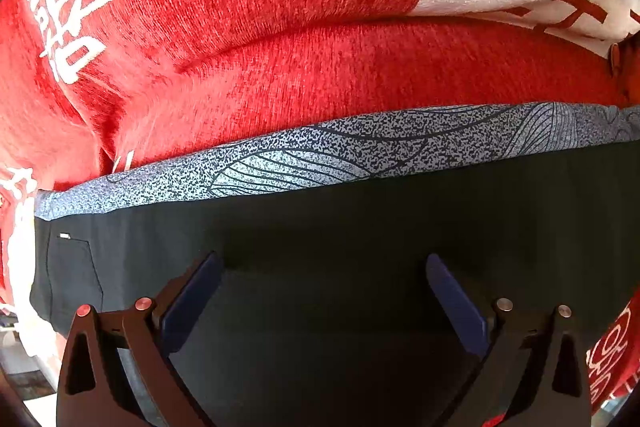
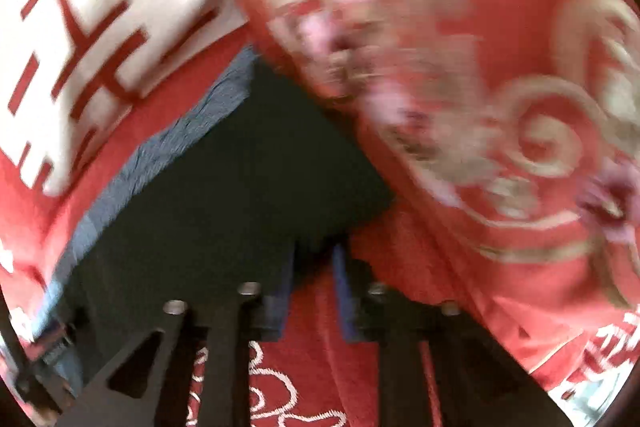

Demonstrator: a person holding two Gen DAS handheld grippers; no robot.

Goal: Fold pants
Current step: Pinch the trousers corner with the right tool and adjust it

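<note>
Red chenille-like blanket (image 1: 280, 27) w/ white woven characters and a white block panel covers the whole work surface, nap ribbed and fuzzy, bulging in soft rolls. Black pants (image 1: 360, 227) lie flat across it in the left wrist view, smooth matte fabric w/ a stitched pocket outline and a small white tag at left. Speckled blue-grey printed cloth (image 1: 320, 155), thin dark leaf-vein lines on it, runs as a band along the pants' far edge, between black fabric and red blanket; whether it is lining or a separate piece cannot be told.

Left gripper (image 1: 324, 283) sits over the pants, black angular frame, blue flat pads spread wide apart, nothing between them. Its lower frame is cut off by the picture edge.

Right wrist view is heavily motion-blurred. Right gripper (image 2: 312, 283) shows blue pads drawn near together w/ a narrow gap, red cloth seen behind the gap; tips sit at the black fabric's edge, but whether they pinch it cannot be told. Pants (image 2: 224, 187) appear as a dark wedge beside the grey-blue band. Second red fabric w/ cream scrolls and pinkish blotches (image 2: 480, 107) fills the right side, pattern smeared beyond reading.
</note>
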